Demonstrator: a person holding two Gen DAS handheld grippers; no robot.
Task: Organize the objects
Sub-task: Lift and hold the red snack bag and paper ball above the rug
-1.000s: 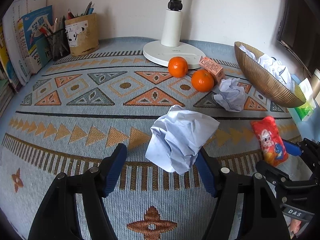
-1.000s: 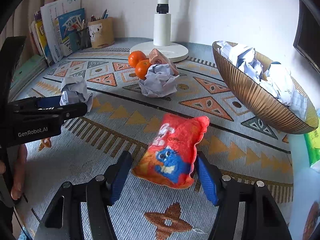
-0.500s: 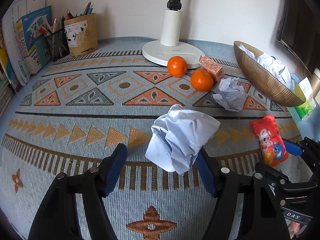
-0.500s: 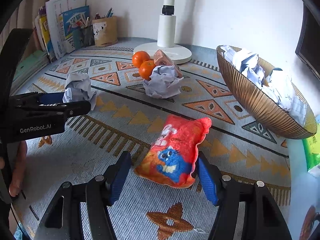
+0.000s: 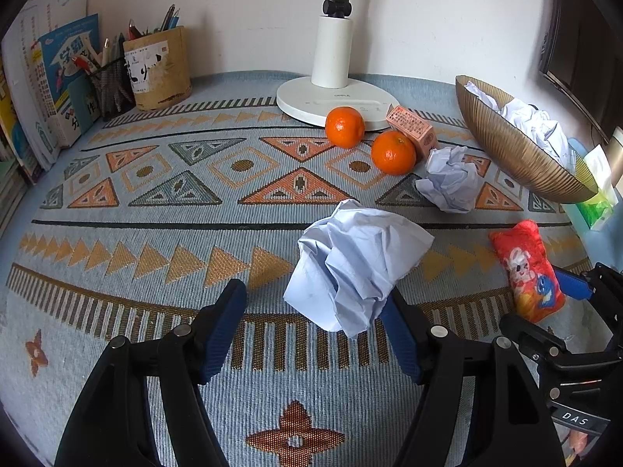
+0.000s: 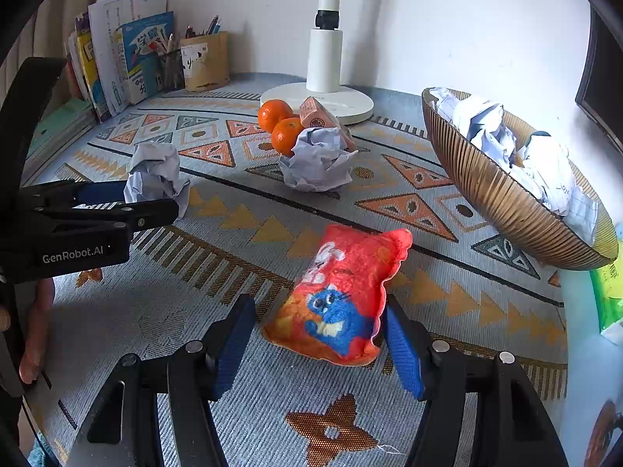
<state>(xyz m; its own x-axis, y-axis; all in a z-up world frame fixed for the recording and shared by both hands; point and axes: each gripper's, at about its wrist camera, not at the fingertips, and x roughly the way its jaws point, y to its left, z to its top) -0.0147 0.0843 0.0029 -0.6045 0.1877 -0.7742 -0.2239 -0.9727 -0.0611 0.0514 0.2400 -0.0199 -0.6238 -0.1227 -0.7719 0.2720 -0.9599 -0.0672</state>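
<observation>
Patterned table against a white wall, your left hand-held gripper spread beside a crumpled paper ball, perhaps brushing one pad, your right hand-held gripper spread around a red plush pouch, gold bowl nearby.

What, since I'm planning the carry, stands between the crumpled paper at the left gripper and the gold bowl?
A second paper ball lies on the mat roughly between the crumpled paper and the gold bowl; above the mat, nothing visible blocks.

left wrist: close, angled down over patterned mat, facing wall | right wrist: same tilt, further right | shared: lamp base, oranges, gold bowl
</observation>
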